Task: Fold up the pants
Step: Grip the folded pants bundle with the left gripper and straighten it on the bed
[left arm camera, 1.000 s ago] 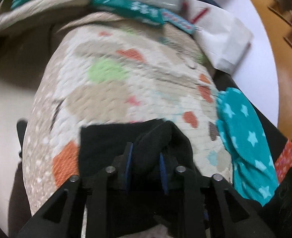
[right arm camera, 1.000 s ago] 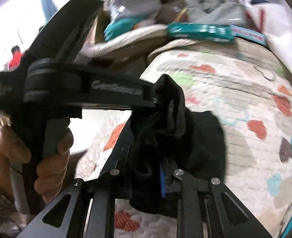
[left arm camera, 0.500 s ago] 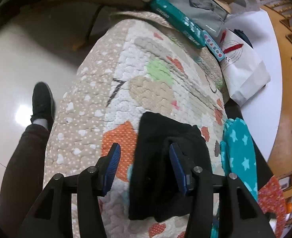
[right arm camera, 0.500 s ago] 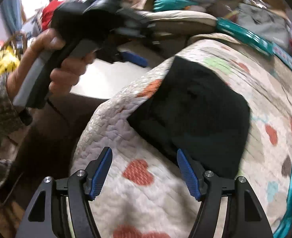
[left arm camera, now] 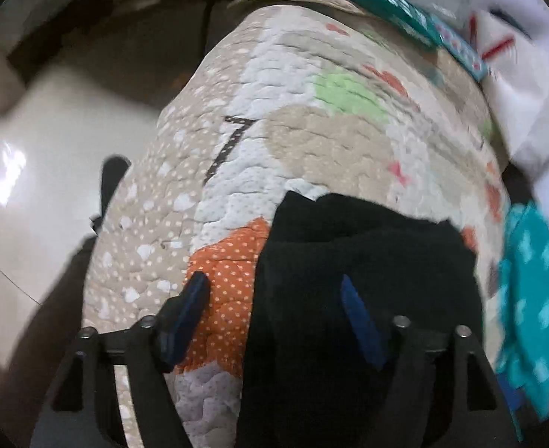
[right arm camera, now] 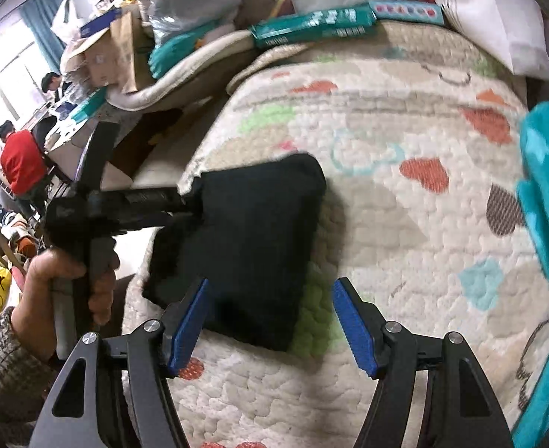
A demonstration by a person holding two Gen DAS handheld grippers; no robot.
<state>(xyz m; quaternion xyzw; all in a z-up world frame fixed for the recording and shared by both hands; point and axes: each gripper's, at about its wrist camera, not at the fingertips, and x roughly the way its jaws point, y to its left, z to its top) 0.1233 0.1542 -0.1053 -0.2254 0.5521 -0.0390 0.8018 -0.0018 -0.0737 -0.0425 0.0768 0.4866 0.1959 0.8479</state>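
Both my jaws spread wide, gripping nothing — left gripper (left arm camera: 274, 298) over folded black pants (right arm camera: 244, 246), right gripper (right arm camera: 270, 313) just short of them, on quilt (right arm camera: 405, 224).

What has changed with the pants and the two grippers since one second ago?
Both let go: the left hand-held gripper and the right hand-held gripper, each shut on the black pants a second ago, are now open. The pants, then bunched up and lifted, now lie folded flat on the quilt. The teal star cloth stayed beside them.
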